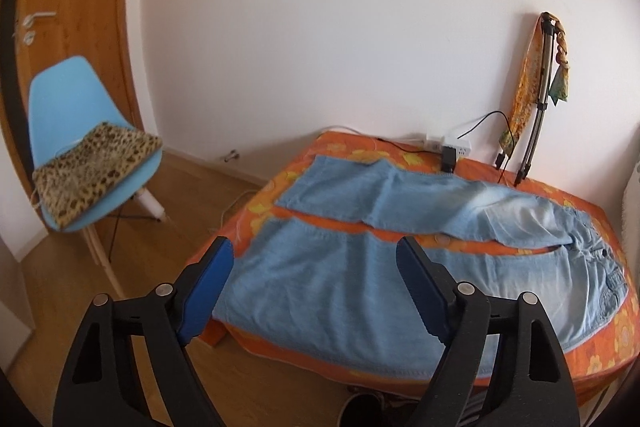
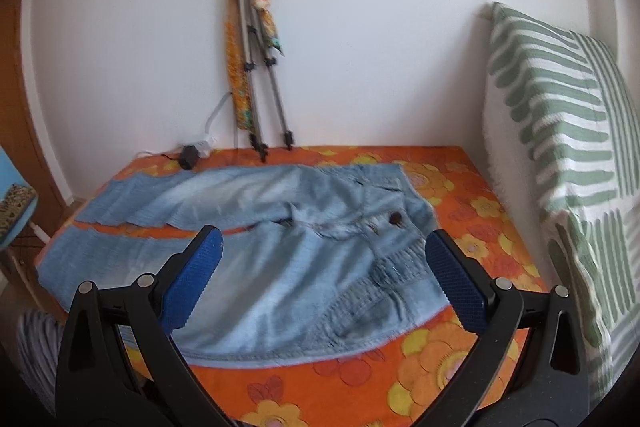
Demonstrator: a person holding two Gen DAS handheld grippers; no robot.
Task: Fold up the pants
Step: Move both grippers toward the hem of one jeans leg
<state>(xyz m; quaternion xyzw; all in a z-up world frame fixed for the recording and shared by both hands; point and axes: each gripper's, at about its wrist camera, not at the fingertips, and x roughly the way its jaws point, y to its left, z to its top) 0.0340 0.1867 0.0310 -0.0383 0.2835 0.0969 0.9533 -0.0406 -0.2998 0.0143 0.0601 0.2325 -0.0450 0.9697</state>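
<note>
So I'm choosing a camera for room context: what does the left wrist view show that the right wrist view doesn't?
Only the left wrist view shows the wooden door's handle, the blue plastic chair's full seat and the leopard-print cushion on it. Only the right wrist view shows the green-and-white striped blanket. Both show the light blue denim pants flat on the orange flowered cover, and the metal tripod against the wall.

the left gripper's (image 1: 316, 259) arms hide the near hem of the pants (image 1: 340, 291), the chair (image 2: 12, 203) is cut off at the right wrist view's edge, and both views are softly blurred.
</note>
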